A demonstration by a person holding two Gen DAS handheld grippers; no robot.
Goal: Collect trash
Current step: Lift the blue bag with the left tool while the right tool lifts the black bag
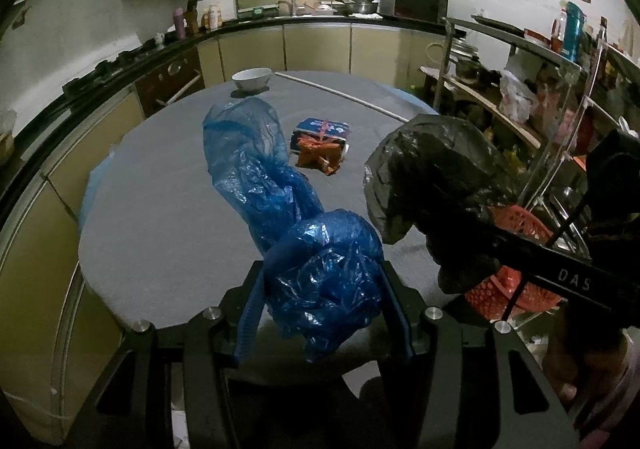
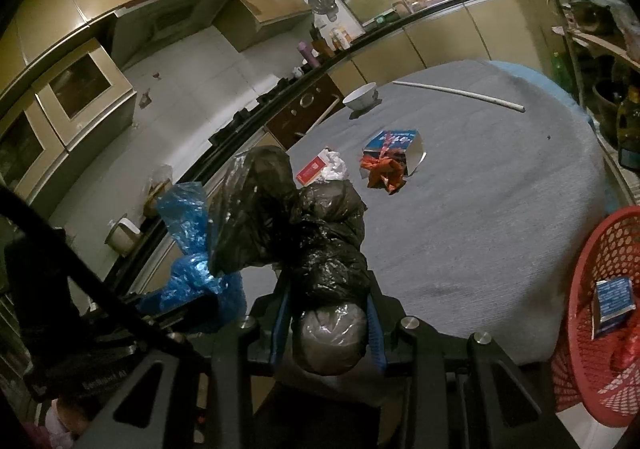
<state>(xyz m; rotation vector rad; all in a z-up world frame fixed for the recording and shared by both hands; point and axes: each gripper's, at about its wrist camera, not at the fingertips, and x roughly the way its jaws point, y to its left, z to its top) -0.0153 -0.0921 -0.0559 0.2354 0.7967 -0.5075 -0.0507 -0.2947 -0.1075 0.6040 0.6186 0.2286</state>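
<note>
My left claw (image 1: 320,289) is closed on a crumpled blue thin plastic bag (image 1: 280,201), and my right claw (image 2: 326,323) grips a wrinkled black plastic bag (image 2: 320,249). Both hang above the grey cloth-covered worktop (image 2: 480,229). They look light, soft and slippery, so I judge pinching the bunched part is safest.

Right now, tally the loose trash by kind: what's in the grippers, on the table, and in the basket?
Plastic bags: 2, blue bag in left gripper, black bag in right gripper
Blue boxes: 2, table, red basket
Orange wrapper: 1
Red card: 1
White crumpled wad: 1
Total: 7
</note>
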